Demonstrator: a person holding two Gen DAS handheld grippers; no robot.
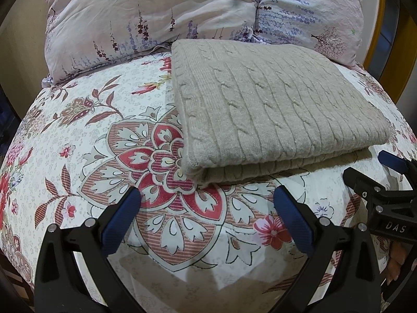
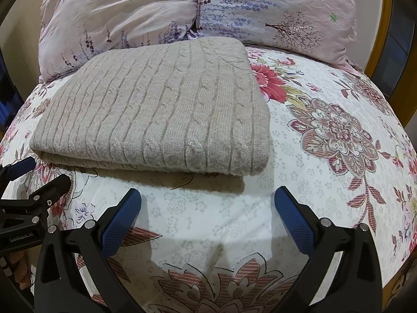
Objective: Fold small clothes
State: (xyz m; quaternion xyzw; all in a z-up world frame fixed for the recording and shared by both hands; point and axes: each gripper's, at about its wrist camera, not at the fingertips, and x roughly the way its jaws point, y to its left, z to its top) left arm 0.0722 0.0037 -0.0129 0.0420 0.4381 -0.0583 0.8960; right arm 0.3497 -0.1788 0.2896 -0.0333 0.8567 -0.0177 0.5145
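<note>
Nearest to me, my left gripper (image 1: 207, 199) stands with its jaws spread wide and nothing between them, the blue pads (image 1: 122, 220) hanging over the flowered bedsheet (image 1: 78, 135) without touching cloth I care about. My right gripper (image 2: 208, 199) is the same: jaws wide apart, empty, poised above a pale patch of the sheet. Each camera catches the other gripper at its edge, the right one at the far right of the left view (image 1: 385, 177) and the left one at the far left of the right view (image 2: 31, 180), so the two sit side by side, just short of the garment.

Just beyond the fingertips lies the beige cable-knit sweater (image 1: 273, 109), already doubled into a thick, fairly square bundle with its layered edge facing me; a lower layer peeks out beneath the top one along that near edge (image 2: 166, 180). I judge the folding to be nearly done, or at the pause between folds. If another fold is wanted, I would need to bring both grippers forward to the near corners, pinch through all layers, and carry them over evenly so the bulky knit does not slide apart.

Behind the sweater, two lavender-print pillows (image 2: 130, 18) rest against the head of the bed.
</note>
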